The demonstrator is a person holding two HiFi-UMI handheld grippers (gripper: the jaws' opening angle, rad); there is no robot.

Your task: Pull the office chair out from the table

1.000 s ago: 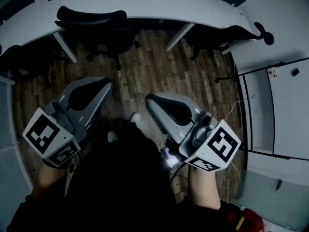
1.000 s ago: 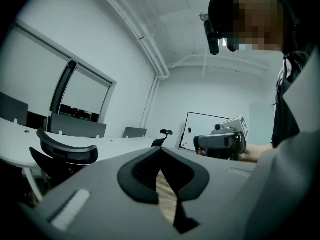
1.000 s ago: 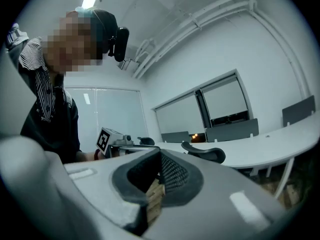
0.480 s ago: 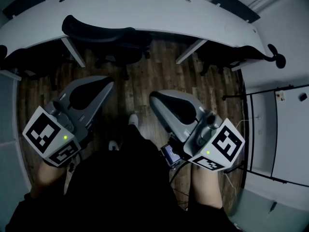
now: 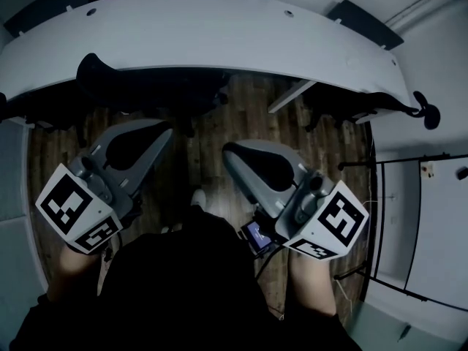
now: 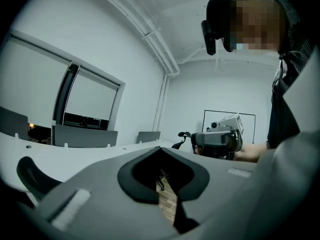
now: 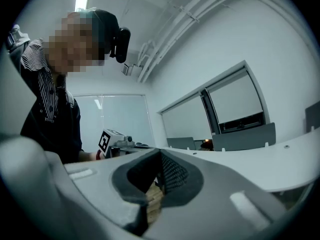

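A black office chair [image 5: 139,86] is tucked under the curved white table [image 5: 219,31], its backrest showing just below the table's edge at left of centre. My left gripper [image 5: 165,129] hangs short of the chair, its tip just below and to the right of the backrest. My right gripper [image 5: 227,152] is farther right, over bare wooden floor. Both are shut with nothing in them. In the left gripper view the jaws [image 6: 160,149] meet, and the chair's backrest [image 6: 31,175] shows at the lower left. In the right gripper view the jaws [image 7: 160,151] are closed too, with black mesh behind them.
A second black chair [image 5: 351,104] sits under the table's right end, and another dark chair [image 5: 29,112] at the far left. White table legs [image 5: 289,97] slant down to the wood floor [image 5: 205,159]. A black frame stand [image 5: 380,218] and white panels line the right side.
Both grippers and the person have moved forward toward the table. The table and the chair now sit lower and closer in the head view. Both grippers stay shut.
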